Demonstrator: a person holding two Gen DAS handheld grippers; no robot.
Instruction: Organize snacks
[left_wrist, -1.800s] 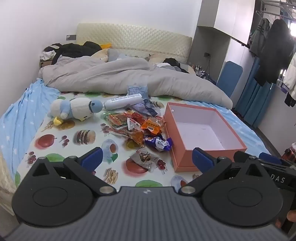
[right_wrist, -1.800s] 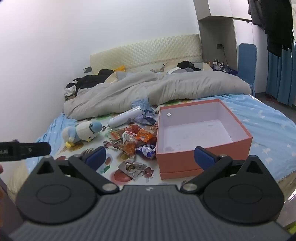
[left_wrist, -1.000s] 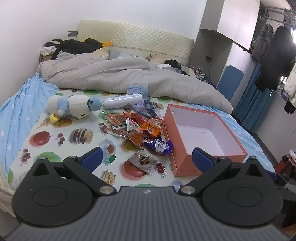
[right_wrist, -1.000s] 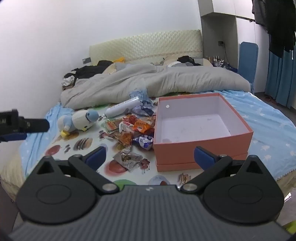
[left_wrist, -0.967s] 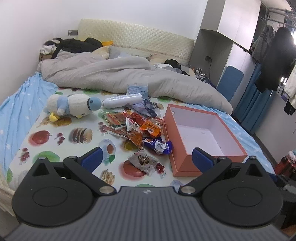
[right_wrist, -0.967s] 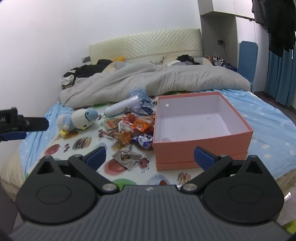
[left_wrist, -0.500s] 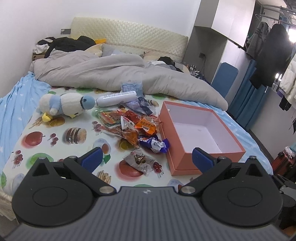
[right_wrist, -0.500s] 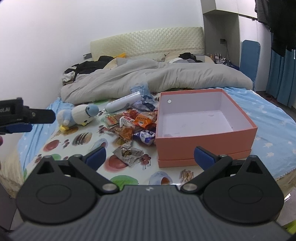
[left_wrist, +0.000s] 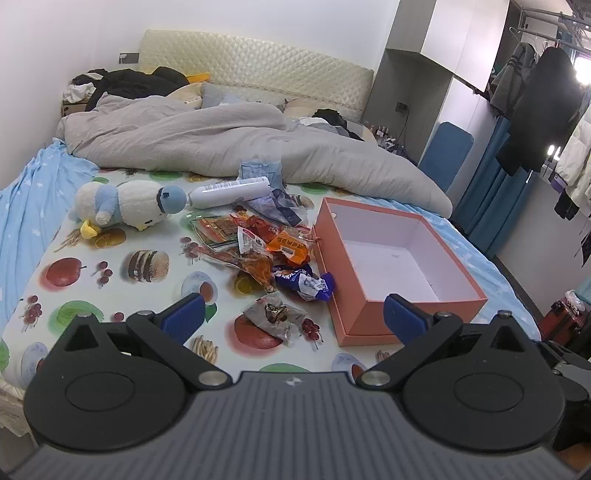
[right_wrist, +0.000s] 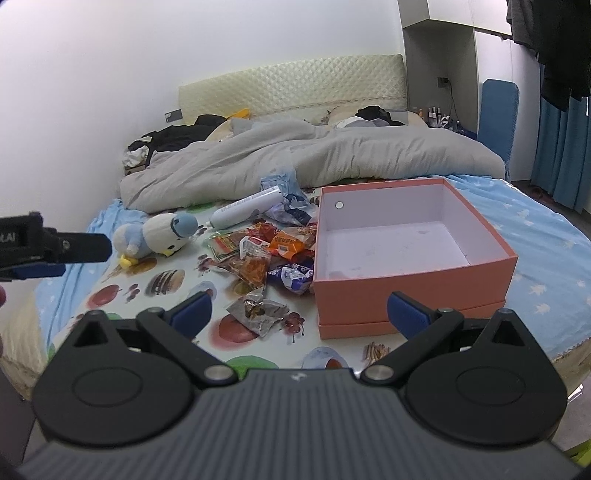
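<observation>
Snacks beside pink box; left gripper only in right view.

Snack wrappers: crinkled glossy plastic film. Box: matt pink card, smooth white paper lining. Plush penguin: fuzzy cloth. Bottle: smooth white plastic. Duvet: soft matt grey cloth. Headboard: quilted, faintly sheened.

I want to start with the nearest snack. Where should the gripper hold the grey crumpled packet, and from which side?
Probably pinch the grey packet by its raised crinkled upper edge, coming from above with the open left gripper; it lies flat and alone.
</observation>
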